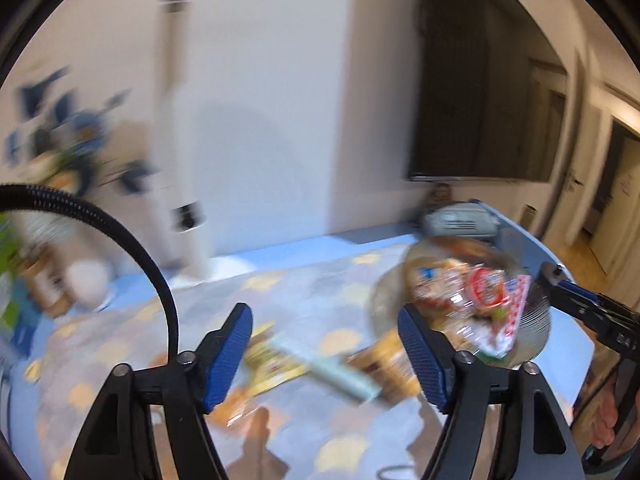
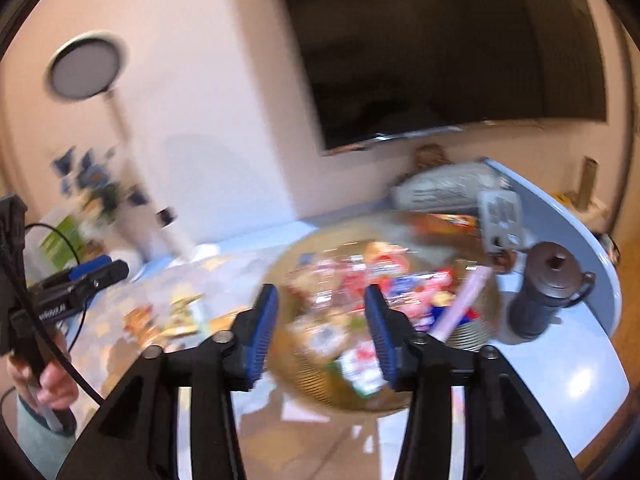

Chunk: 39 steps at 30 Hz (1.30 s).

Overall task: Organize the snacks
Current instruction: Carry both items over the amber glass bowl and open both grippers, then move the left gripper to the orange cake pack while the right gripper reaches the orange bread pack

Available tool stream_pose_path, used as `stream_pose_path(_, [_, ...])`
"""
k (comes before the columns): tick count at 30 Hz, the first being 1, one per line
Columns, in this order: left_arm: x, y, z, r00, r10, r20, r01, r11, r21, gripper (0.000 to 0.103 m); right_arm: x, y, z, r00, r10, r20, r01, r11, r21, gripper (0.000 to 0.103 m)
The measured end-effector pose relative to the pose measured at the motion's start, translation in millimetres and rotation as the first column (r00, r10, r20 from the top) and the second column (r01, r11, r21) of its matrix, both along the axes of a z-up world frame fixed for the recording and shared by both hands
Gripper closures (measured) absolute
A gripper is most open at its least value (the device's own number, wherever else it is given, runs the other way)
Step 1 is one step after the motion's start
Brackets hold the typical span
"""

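Both views are motion-blurred. A round woven basket [image 2: 472, 332] holds several colourful snack packets [image 2: 360, 280]; it also shows in the left wrist view [image 1: 536, 328]. Loose snack packets [image 1: 280, 360] lie on the patterned cloth left of the basket, also seen in the right wrist view [image 2: 168, 316]. My left gripper [image 1: 324, 344] is open and empty above the loose packets. My right gripper [image 2: 322, 328] is open and empty above the basket. Each gripper shows in the other's view: the right one [image 1: 560, 280] and the left one [image 2: 116, 270].
A dark flask [image 2: 548, 292] stands right of the basket. A grey bag [image 2: 448, 188] and a box [image 2: 500, 220] sit behind it. A fan on a white pole [image 1: 180, 120], a wall television [image 2: 440, 40] and clutter [image 1: 48, 280] at the left edge.
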<state>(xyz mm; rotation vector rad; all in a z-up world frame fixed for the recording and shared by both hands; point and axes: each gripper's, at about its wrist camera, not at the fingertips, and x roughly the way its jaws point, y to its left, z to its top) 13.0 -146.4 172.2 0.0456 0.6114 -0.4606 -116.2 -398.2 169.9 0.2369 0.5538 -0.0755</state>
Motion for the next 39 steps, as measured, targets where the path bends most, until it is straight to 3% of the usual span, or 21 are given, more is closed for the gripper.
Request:
stream_pose_path(1, [-4.2,17.7,-4.2,1.0,0.03,0.0,-0.03,1.0,-0.002,0.025,-0.4,15.9,-1.2,0.999,0.032,0.005,-0.032,0.999,-0.002,0.046])
stream_pose_path(5, [-24.1,87.2,-32.9,0.978,0.209,-0.003,-0.208,0.978,0.031,0.025,7.3,76.2,-25.8,0.987,0.16,-0.028,-0.16,0.987,-0.004,0.045])
stream_pose_path(8, [-29.8,126.8,-63.6,0.96,0.269,-0.073,-0.269,0.963,0.021,0.025,19.1,111.9,-58.3,0.972,0.225,-0.07,-0.227,0.974,-0.018,0.045])
stream_pose_path(12, [-26.4,151.3,-112.2,0.928,0.349,-0.128,-0.341,0.937,0.075,0.025,38.9,139.8,-106.4,0.95,0.286,-0.125,-0.289,0.957,-0.002,0.045])
stream_pose_path(17, [-19.1,158.5,-152.1,0.914,0.364,-0.178,-0.352,0.931,0.099,0.025,49.6,141.8,-129.0,0.939,0.294,-0.177,-0.294,0.955,0.025,0.045])
stream_pose_path(18, [-17.9,159.0,-155.6,0.912,0.366,-0.186,-0.353,0.93,0.1,0.025,48.1,140.7,-129.5,0.938,0.301,-0.172,-0.3,0.953,0.033,0.043])
stream_pose_path(20, [-14.3,155.6,-158.2,0.911,0.361,-0.2,-0.346,0.932,0.106,0.025,48.9,138.9,-130.9,0.936,0.307,-0.174,-0.304,0.952,0.044,0.027])
stream_pose_path(39, [-17.2,156.6,-158.3,0.912,0.354,-0.207,-0.339,0.935,0.104,0.024,50.6,141.9,-137.6,0.925,0.317,-0.209,-0.313,0.948,0.054,0.025])
